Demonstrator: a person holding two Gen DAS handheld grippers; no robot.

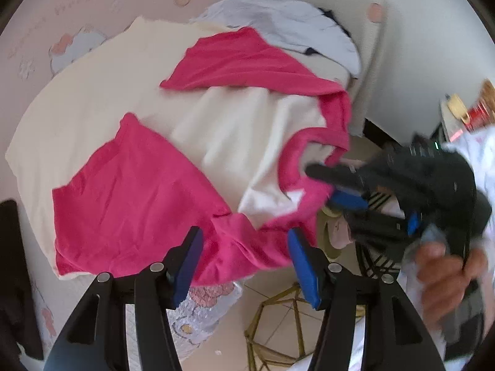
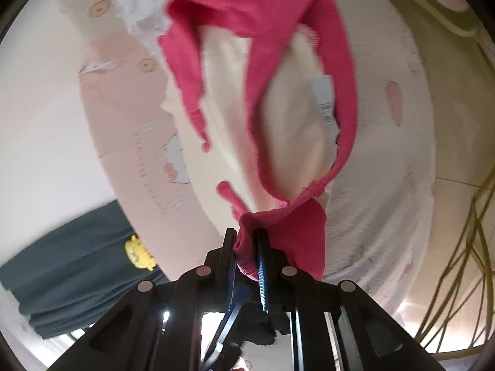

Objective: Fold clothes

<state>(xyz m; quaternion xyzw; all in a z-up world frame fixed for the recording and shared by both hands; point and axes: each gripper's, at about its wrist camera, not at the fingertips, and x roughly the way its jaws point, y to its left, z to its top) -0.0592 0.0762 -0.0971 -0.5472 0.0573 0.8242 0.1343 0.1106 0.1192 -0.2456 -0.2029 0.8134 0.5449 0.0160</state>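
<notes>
Work surface: bed (image 1: 40,99) with a pale pink cartoon-print cover, light wall behind; wire-frame stand on the tiled floor below the bed edge.

Left to right, left wrist view: dark cloth at the far left margin, identity unclear at this edge of the lens. Pink-and-white shirt (image 1: 216,130) spread over the bed, one pink sleeve near, the other farther back, collar end hanging toward the edge. A pale crumpled garment (image 1: 278,21) lies behind it.

Left gripper (image 1: 244,266): jaws stand partly apart, nothing between the pads; it hangs over the near pink sleeve, apart from it.

Right gripper (image 2: 246,256): jaws nearly closed, pinching the shirt's pink collar rib; fabric hangs from the pinch.

Step, as judged: taking hold and lifting the shirt to lay it flat for folding. The next move likely needs the left gripper to close on a shoulder or hem so both can tension the cloth.
</notes>
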